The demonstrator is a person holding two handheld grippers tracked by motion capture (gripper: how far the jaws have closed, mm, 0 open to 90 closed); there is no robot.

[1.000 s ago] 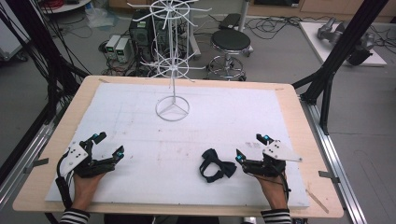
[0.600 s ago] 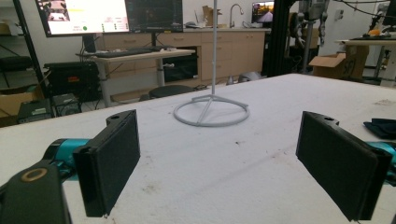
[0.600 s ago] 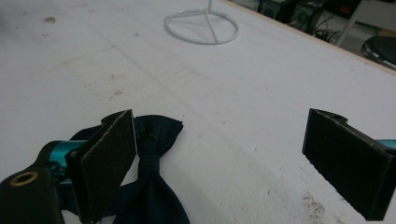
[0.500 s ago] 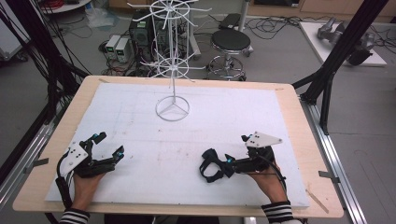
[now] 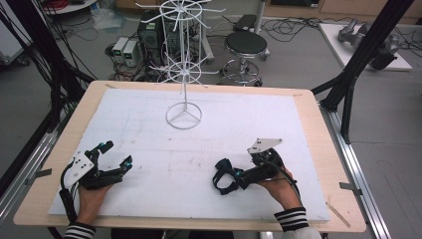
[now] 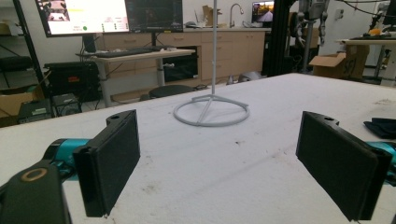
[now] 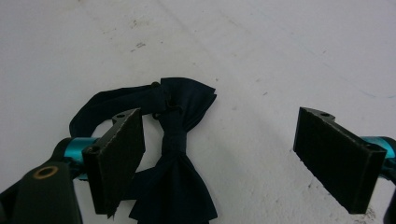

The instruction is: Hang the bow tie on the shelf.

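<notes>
A dark navy bow tie (image 5: 222,176) with its strap lies flat on the white foam board (image 5: 239,124), front right of centre. My right gripper (image 5: 238,178) is tipped down over it, open. In the right gripper view the bow tie (image 7: 180,140) lies between the pads, close against the left pad (image 7: 120,154) and far from the right pad (image 7: 338,156). My left gripper (image 5: 118,153) rests open on the board at the front left, with nothing between its pads (image 6: 112,161). A white wire display stand (image 5: 183,115) rises from its ring base at the board's middle back.
The stand's ring base (image 6: 211,109) sits straight ahead in the left gripper view, and the bow tie's edge (image 6: 380,126) shows at far right. A stool (image 5: 246,45), cables and boxes lie beyond the table. Black frame legs (image 5: 348,84) flank the wooden table edge (image 5: 333,149).
My right gripper has rolled over and reached left, so its open jaws now straddle the bow tie. The left gripper has stayed put.
</notes>
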